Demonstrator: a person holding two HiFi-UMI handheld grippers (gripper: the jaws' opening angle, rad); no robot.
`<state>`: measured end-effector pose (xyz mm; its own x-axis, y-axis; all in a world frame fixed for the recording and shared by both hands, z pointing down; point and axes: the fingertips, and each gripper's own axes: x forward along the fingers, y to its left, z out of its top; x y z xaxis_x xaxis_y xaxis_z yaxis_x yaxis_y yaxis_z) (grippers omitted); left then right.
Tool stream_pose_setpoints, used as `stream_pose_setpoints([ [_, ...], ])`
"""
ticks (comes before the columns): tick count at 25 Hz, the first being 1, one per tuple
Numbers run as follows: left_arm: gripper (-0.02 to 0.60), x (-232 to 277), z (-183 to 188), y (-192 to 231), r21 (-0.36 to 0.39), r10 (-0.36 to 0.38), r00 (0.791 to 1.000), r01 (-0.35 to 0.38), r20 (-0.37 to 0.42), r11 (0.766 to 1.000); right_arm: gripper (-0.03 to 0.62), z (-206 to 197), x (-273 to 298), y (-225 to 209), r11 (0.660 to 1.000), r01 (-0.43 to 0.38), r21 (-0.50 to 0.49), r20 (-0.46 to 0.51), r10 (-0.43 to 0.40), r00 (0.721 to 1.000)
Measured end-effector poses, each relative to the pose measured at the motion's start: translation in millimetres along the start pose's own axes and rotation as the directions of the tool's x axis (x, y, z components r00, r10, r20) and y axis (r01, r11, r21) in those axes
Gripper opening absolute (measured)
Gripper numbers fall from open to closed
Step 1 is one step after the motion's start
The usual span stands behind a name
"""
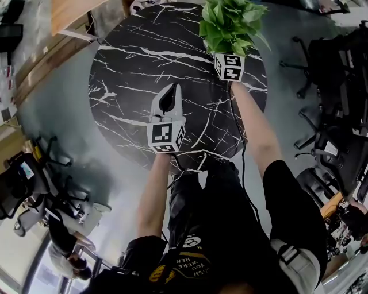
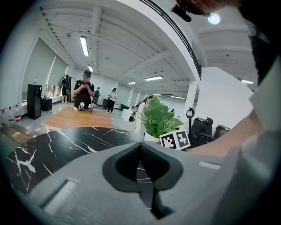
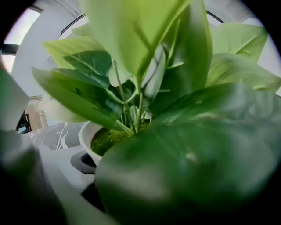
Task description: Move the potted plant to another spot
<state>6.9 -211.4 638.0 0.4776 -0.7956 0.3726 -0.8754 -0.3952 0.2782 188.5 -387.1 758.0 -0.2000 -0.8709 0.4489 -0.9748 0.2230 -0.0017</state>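
Note:
The potted plant (image 1: 230,23), with broad green leaves in a white pot, stands at the far right edge of the round black marble table (image 1: 132,63). My right gripper (image 1: 227,56) reaches into its foliage, and leaves hide the tips in the head view. In the right gripper view the white pot rim (image 3: 88,137) with mossy soil lies just ahead; one pale jaw stands far out to the left and blurred leaves cover the rest, so the jaws are wide open. My left gripper (image 1: 172,92) hovers over the table's near half, shut and empty. The plant (image 2: 158,118) lies to its right.
Black office chairs (image 1: 339,69) crowd the right side and more chairs (image 1: 34,172) stand at lower left. A wooden platform (image 1: 69,17) lies beyond the table's far left. Several people (image 2: 83,94) stand far down the room. A black cable (image 1: 238,132) trails from the right gripper.

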Motion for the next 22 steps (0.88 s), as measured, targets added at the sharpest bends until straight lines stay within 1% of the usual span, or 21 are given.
stream_pose_setpoints([
  [1,0.005,0.0,0.2,3.8,-0.001,0.006,1.000,-0.006,0.002,1.000,0.520,1.8,2.6,-0.3,1.000,0.004,0.002,-0.001,-0.004,1.000],
  [4,0.005,-3.1,3.1,14.1,0.000,0.025,1.000,-0.025,0.014,1.000,0.518,4.3,5.9,7.6,1.000,-0.004,0.000,-0.004,0.004,1.000],
  [8,0.005,-11.4,8.7,29.1,0.018,0.035,0.999,-0.035,0.027,0.999,0.517,6.1,11.7,40.5,0.999,-0.045,-0.017,-0.006,0.044,0.999],
  [10,0.005,-18.4,9.6,39.6,0.016,0.051,0.998,-0.052,0.034,0.999,0.517,7.9,16.9,64.1,0.997,-0.075,-0.031,-0.007,0.075,0.997],
  [15,0.005,-42.9,5.7,69.4,-0.016,0.130,0.990,-0.129,0.054,0.992,0.517,13.3,31.7,132.0,0.981,-0.174,-0.082,-0.016,0.174,0.985],
  [19,0.005,-66.5,1.9,95.1,-0.031,0.189,0.980,-0.187,0.065,0.982,0.517,15.4,37.5,190.4,0.958,-0.258,-0.122,-0.024,0.257,0.966],
  [22,0.005,-88.0,0.6,113.3,-0.027,0.229,0.971,-0.227,0.071,0.973,0.517,15.9,38.0,235.4,0.937,-0.314,-0.149,-0.033,0.313,0.949],
])
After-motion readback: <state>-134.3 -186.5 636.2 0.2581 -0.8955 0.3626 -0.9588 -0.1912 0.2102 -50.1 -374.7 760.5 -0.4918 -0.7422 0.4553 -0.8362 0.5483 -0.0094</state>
